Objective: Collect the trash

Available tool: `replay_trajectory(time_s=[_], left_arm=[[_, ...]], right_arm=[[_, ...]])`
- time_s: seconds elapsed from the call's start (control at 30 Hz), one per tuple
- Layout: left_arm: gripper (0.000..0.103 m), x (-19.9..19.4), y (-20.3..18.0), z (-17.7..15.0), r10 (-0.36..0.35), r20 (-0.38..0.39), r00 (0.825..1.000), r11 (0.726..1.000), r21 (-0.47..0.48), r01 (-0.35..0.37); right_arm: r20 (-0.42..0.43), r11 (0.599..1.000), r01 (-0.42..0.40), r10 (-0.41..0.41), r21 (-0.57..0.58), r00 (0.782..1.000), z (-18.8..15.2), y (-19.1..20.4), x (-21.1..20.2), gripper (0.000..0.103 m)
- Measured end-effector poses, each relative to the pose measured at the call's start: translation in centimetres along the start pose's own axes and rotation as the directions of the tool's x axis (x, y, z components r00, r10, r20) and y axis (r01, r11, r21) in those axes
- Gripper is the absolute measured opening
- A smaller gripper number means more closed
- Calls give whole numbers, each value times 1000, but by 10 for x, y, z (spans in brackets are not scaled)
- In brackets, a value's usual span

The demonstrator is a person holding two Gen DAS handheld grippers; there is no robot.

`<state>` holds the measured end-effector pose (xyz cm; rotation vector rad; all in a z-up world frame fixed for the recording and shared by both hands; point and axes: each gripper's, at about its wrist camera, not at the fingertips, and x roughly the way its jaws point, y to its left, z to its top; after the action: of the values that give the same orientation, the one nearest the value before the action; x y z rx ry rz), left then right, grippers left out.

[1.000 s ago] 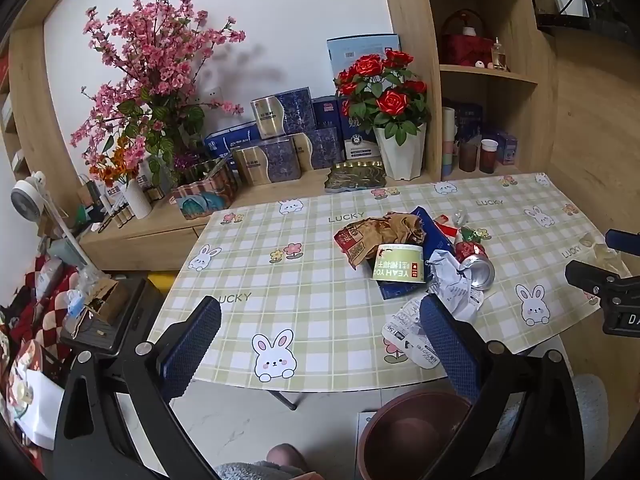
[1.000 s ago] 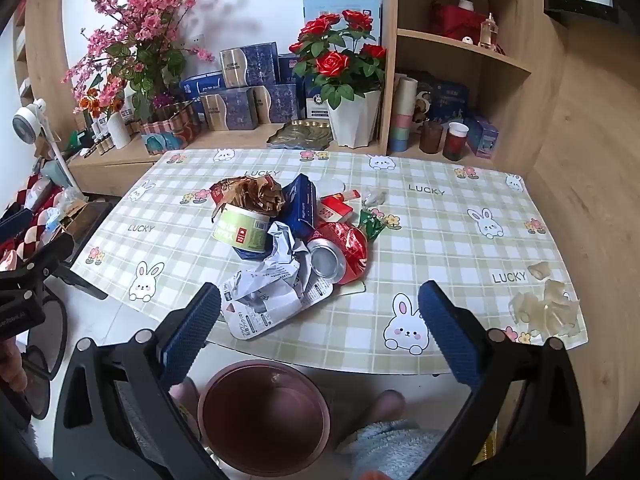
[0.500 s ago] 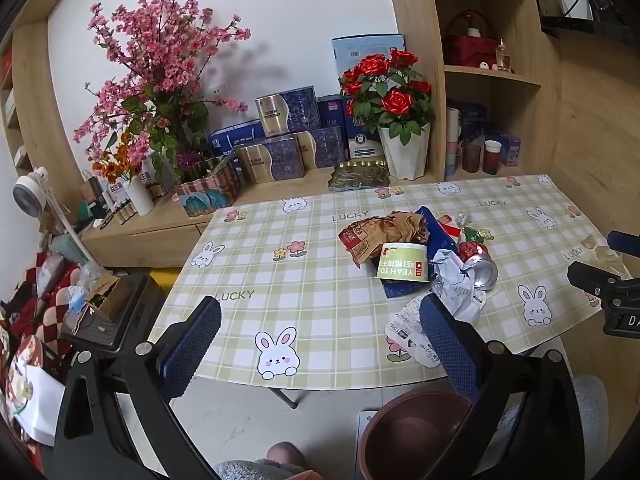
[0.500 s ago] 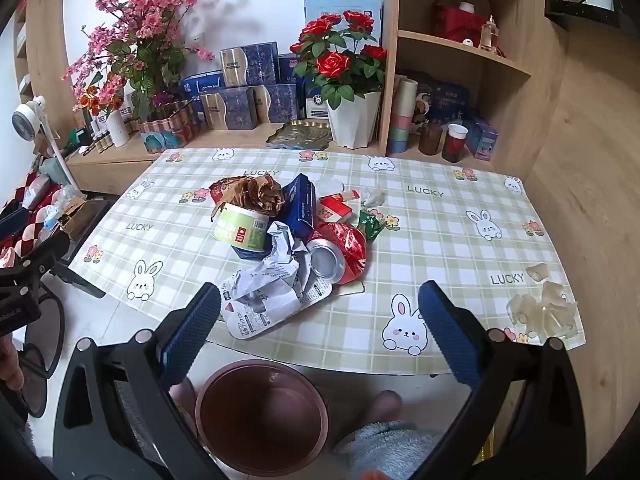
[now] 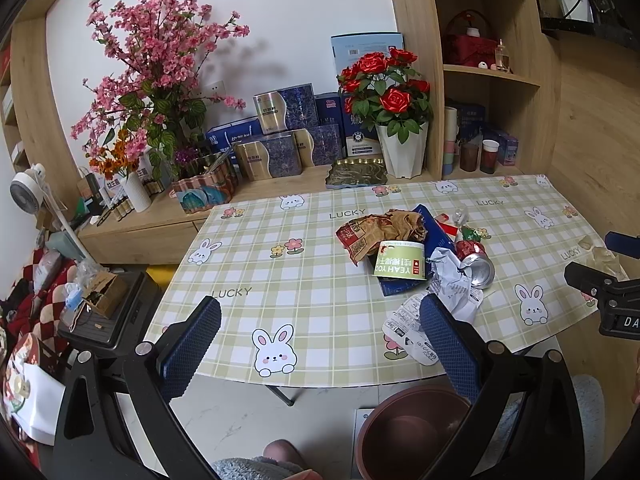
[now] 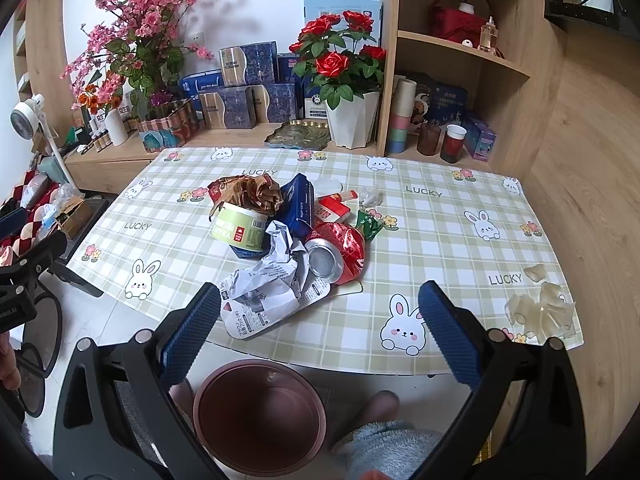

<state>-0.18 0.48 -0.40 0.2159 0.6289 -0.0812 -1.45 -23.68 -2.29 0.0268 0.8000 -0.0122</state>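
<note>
Right wrist view: the checked table (image 6: 440, 240) carries a trash heap mid-table toward its near edge. A maroon bin (image 6: 260, 416) stands on the floor below that edge. Both claws, right (image 6: 320, 320) and left (image 5: 320, 332), hang spread and empty. A crumpled wrapper (image 6: 272, 288), green-labelled tub (image 6: 240, 230) and crushed can (image 6: 326, 258) touch.

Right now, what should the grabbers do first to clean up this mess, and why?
Probably bring the right gripper down onto the crumpled white paper. Both grippers are open and hold nothing, that paper lies nearest at the table's front edge, and the brown bin stands on the floor below it.
</note>
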Motion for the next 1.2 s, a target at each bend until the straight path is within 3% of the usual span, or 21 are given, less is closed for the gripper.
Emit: replay_trajectory(time_s=[1.2], left_arm=[[97,9,3,-3,-19,-25,1000,999,-29,18]], right_arm=[[-22,1000,6,-6,-15,1000,-3,4,12,97]])
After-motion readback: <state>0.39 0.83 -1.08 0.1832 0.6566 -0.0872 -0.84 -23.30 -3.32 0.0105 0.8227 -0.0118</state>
